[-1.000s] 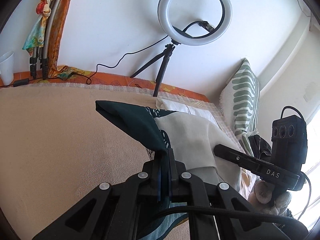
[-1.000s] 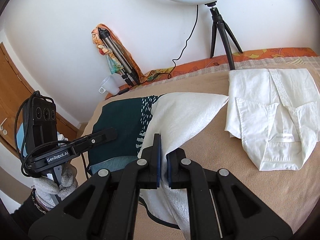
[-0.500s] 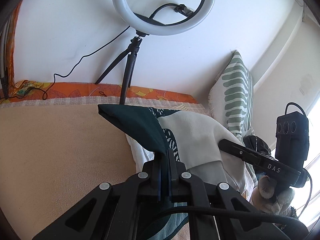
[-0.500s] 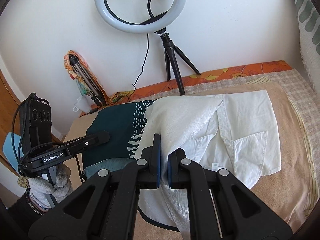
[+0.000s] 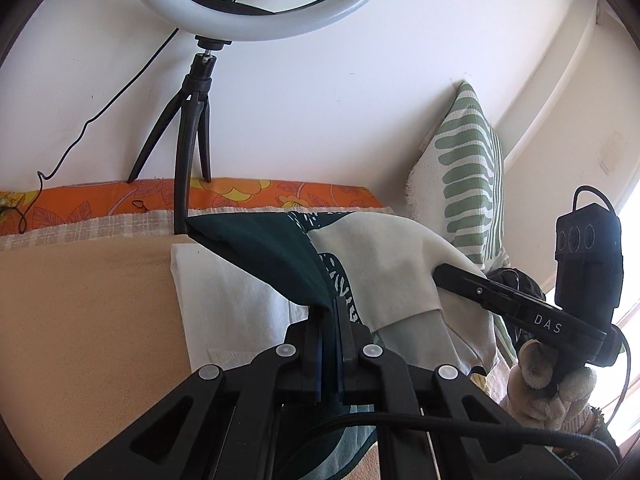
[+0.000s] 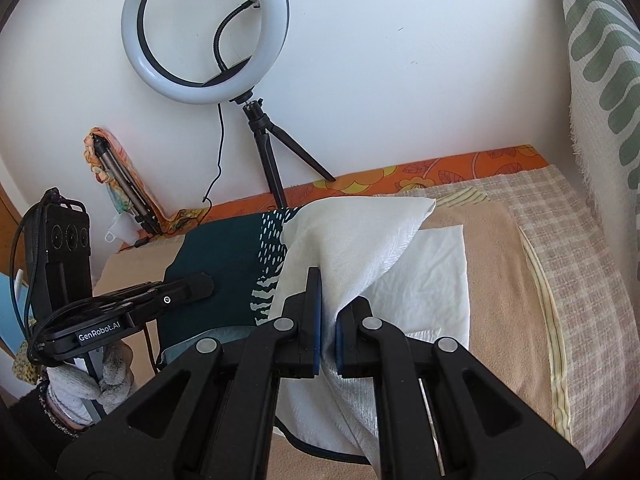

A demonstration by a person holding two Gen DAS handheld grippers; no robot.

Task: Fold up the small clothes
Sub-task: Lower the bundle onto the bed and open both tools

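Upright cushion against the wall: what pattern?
The white woven cushion has sage-green leaf-like stripes branching from a central stem. Clearest in the left wrist view.

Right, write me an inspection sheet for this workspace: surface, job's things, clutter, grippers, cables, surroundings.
Surface: tan blanket over a checked sheet, with an orange floral cover along the wall.
Job's things: dark green and white garment held up off the bed by both grippers; folded white shirt lying flat beneath it.
Clutter: folded tripod wrapped in a patterned cloth and a white cup by the wall.
Grippers: left gripper shut on the garment's green part; right gripper shut on its white part.
Cables: black ring light cable hanging down the wall; a cable across the left gripper.
Surroundings: ring light on a tripod, white wall, green-striped cushion.
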